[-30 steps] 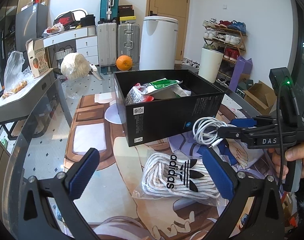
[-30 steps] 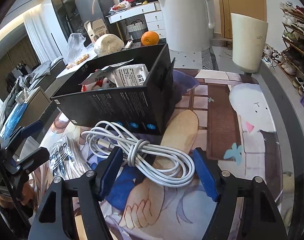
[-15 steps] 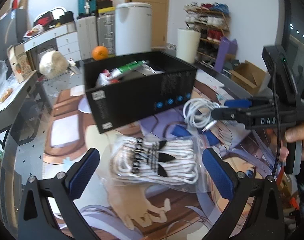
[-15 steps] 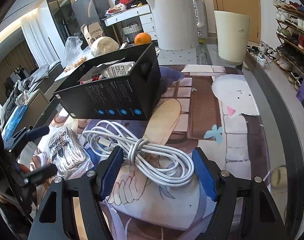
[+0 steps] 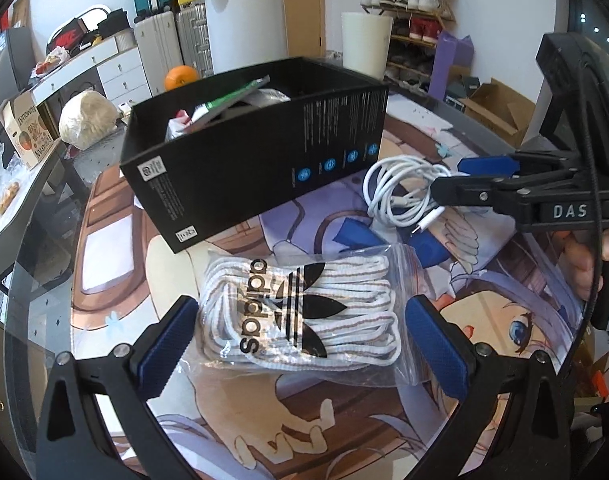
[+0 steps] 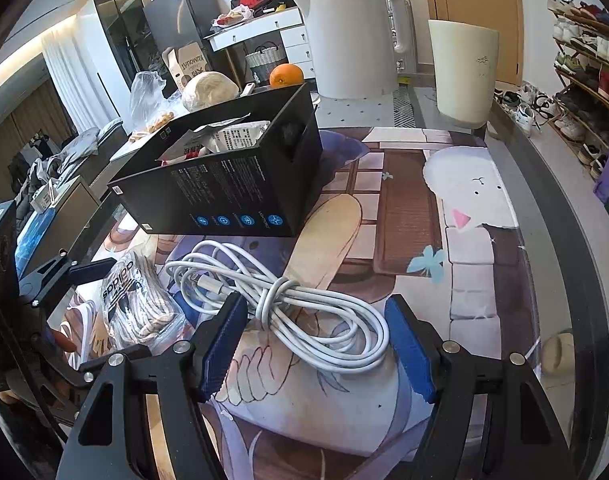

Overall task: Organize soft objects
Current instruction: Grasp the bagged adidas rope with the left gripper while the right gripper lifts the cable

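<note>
— Two grippers, left to right?
— Left gripper (image 5: 300, 344), jaws open, straddles the bagged socks (image 5: 304, 312) on the worktop (image 6: 544, 208) (pads not pressing). Right gripper (image 6: 316, 344), jaws open around the white cable (image 6: 304, 308); black box (image 6: 240, 184) just behind.

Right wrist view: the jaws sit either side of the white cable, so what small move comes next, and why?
Probably close the right gripper on the white cable. Its jaws straddle the knotted bundle, which lies loose on the printed mat, with gaps at both pads. The black box stands open just behind.
</note>
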Tool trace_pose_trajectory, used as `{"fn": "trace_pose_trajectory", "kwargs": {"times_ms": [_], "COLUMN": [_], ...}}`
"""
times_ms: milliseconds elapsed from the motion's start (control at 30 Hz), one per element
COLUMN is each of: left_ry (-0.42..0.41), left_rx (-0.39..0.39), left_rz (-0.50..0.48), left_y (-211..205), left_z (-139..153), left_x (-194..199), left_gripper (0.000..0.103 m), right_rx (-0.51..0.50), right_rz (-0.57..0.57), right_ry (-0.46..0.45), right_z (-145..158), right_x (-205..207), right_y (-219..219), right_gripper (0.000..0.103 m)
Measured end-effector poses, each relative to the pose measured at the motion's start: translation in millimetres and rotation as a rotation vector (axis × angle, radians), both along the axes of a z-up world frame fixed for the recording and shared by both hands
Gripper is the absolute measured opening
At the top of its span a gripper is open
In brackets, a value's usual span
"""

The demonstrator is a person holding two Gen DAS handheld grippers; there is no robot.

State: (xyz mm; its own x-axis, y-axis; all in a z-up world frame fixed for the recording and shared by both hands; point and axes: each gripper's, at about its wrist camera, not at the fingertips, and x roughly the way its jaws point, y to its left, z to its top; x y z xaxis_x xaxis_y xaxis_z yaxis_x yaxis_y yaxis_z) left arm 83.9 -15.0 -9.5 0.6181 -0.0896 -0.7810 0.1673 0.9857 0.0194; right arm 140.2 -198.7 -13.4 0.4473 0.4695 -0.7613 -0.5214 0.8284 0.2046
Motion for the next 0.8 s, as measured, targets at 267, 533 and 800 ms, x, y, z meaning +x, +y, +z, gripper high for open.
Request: {"fn": "trace_pose_trajectory", "kwargs": {"times_ms": [267,533,800], "left_ry": [0.025,-0.022,-0.075], "left_rx": [-0.015,-0.039,-0.079], "left_rz": [-0.013,-0.039,-0.002], "left_y": [-1,-1,10], "left_z": [-4,2,10], "left_x": [4,-5,-12], "left_gripper": [0.097,0.080,0.078], "right_rx": [-0.003,0.004,0.020], "right_rz": [0.007,0.008,0.015], "right_ry": [-0.001,-0.002,-0.016], "right_z": [0,1,5], "right_x": [0,0,0], "right_y": [2,3,3], "right_gripper": [0.072,0.072,0.072]}}
